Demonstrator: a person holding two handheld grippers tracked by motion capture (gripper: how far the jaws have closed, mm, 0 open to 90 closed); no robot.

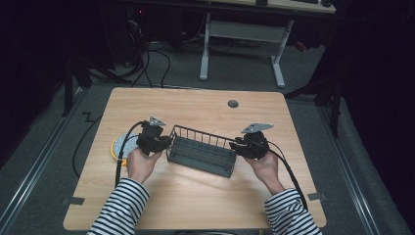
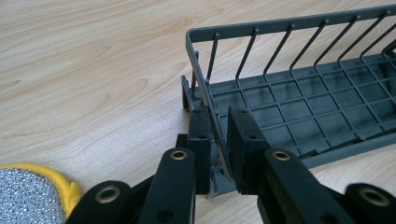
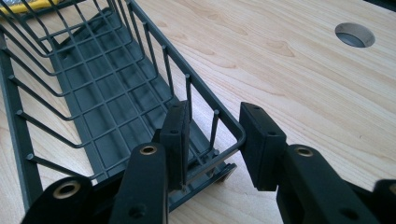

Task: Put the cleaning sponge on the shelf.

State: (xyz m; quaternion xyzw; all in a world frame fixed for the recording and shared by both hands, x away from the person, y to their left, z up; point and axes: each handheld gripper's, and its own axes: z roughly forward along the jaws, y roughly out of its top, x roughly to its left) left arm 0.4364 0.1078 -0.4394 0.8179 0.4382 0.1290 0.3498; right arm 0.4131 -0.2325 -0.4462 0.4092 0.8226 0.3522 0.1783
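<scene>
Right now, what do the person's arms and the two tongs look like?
Both sleeves are striped black and white. Each hand holds black tongs: the left tongs and the right tongs each carry a grey three-cornered plate on top and trail a black cable. Up close, the jaws are flat black blocks on black link arms joined by brass-coloured rivets.

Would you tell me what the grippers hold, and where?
Left gripper clamps the wire rack by its end rim; right gripper straddles the other end, unclamped.
</scene>
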